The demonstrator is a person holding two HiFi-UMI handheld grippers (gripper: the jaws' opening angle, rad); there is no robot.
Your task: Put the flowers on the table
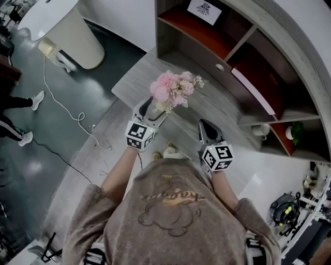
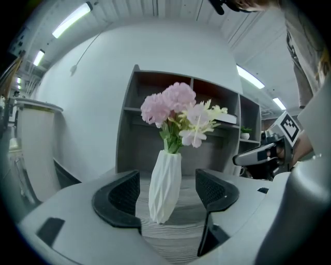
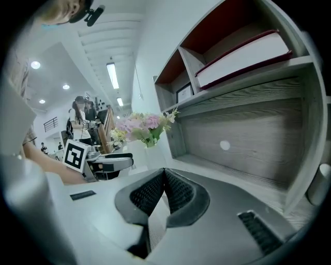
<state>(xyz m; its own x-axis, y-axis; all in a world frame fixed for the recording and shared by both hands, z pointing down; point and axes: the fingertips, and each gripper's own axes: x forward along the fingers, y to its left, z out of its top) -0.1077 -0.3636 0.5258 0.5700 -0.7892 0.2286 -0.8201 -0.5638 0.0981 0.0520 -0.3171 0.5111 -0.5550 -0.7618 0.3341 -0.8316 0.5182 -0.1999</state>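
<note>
A bunch of pink and cream flowers (image 1: 171,88) stands in a white faceted vase (image 2: 164,194) on the grey wooden table (image 1: 217,111). The vase is upright, its foot on the table top. My left gripper (image 1: 155,109) is open, and the vase sits between its two black fingers (image 2: 120,199) with a gap on each side. In the right gripper view the flowers (image 3: 142,127) show to the left, beyond the left gripper (image 3: 106,163). My right gripper (image 1: 205,124) hovers over the table to the right of the vase, shut with nothing in it (image 3: 164,178).
A grey shelf unit (image 1: 232,46) rises behind the table, holding a white and red book (image 1: 253,90), a framed picture (image 1: 204,10), a white cup (image 1: 262,129) and a small plant (image 1: 297,132). A white round stand (image 1: 77,36), a floor cable (image 1: 67,111) and a person's legs (image 1: 15,114) are at left.
</note>
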